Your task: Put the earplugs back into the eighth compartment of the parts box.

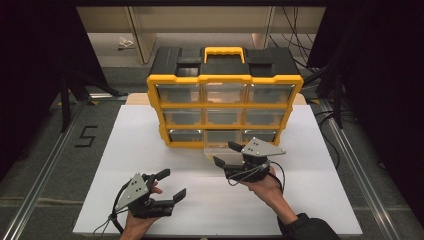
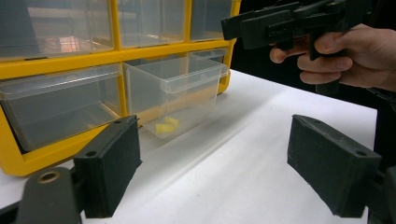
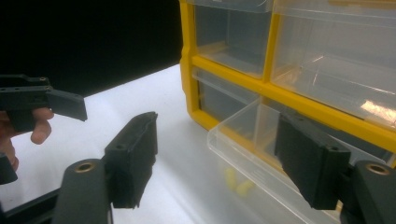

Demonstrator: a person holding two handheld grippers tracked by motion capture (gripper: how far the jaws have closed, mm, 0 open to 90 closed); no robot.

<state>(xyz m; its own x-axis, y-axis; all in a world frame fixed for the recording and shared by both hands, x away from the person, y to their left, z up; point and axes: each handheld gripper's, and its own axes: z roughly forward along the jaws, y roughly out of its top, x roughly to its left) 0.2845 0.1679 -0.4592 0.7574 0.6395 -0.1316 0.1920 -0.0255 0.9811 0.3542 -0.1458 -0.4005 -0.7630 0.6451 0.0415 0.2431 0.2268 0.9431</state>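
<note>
On the white table (image 1: 150,150), a yellow-framed cabinet (image 1: 225,80) of clear drawers is seen standing upright, its bottom middle drawer (image 1: 220,150) pulled out toward the person, with small yellow pieces (image 2: 166,126) lying inside. At the near left, the left gripper (image 1: 170,185) is held low over the table by the left hand (image 1: 137,220), pointed forward and to the right, jaws spread wide and nothing held between them. Just in front of the pulled-out drawer, the right gripper (image 1: 227,155) is held by the right hand (image 1: 262,185) with the forearm angled in from the lower right, jaws wide apart and empty, one jaw near the drawer's front rim; contact cannot be told.
</note>
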